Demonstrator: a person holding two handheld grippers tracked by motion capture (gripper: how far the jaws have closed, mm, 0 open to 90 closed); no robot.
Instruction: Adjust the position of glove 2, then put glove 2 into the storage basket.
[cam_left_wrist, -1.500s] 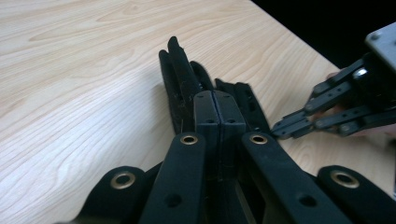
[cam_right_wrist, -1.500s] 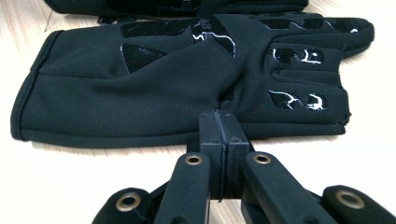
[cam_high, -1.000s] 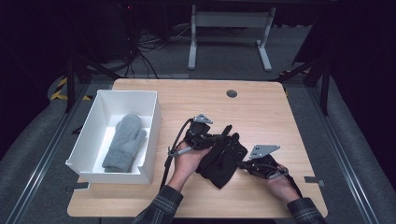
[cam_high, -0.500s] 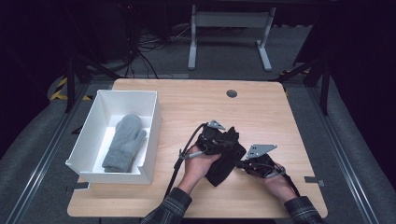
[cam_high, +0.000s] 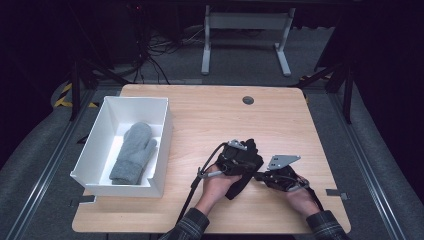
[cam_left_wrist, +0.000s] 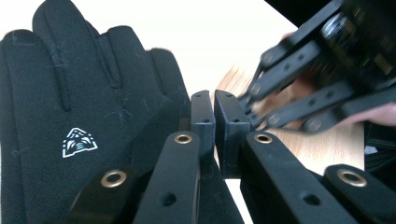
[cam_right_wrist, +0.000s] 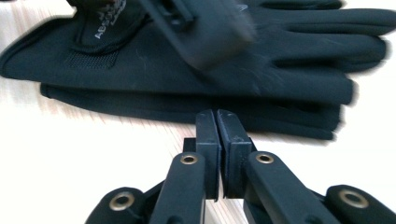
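Observation:
Two black gloves (cam_right_wrist: 196, 70) lie stacked on the wooden table (cam_high: 210, 115), front right of centre; the top black glove (cam_left_wrist: 70, 121) bears a small white logo. My left gripper (cam_high: 254, 159) rests over the gloves (cam_high: 238, 183), its jaws pressed together (cam_left_wrist: 215, 109) beside the glove's edge with nothing seen between them. My right gripper (cam_high: 258, 176) comes in from the right, and its shut tips (cam_right_wrist: 217, 116) touch the long edge of the lower glove. Whether fabric is pinched there I cannot tell.
A white box (cam_high: 165, 125) stands at the table's left with a grey mitten (cam_high: 132, 152) inside. A round cable hole (cam_high: 248, 100) sits near the far edge. The right gripper's linkage (cam_left_wrist: 317, 88) passes close to my left jaws.
My left gripper has moved right and a little nearer, onto the gloves and close to the right gripper. The right gripper and the gloves have hardly shifted.

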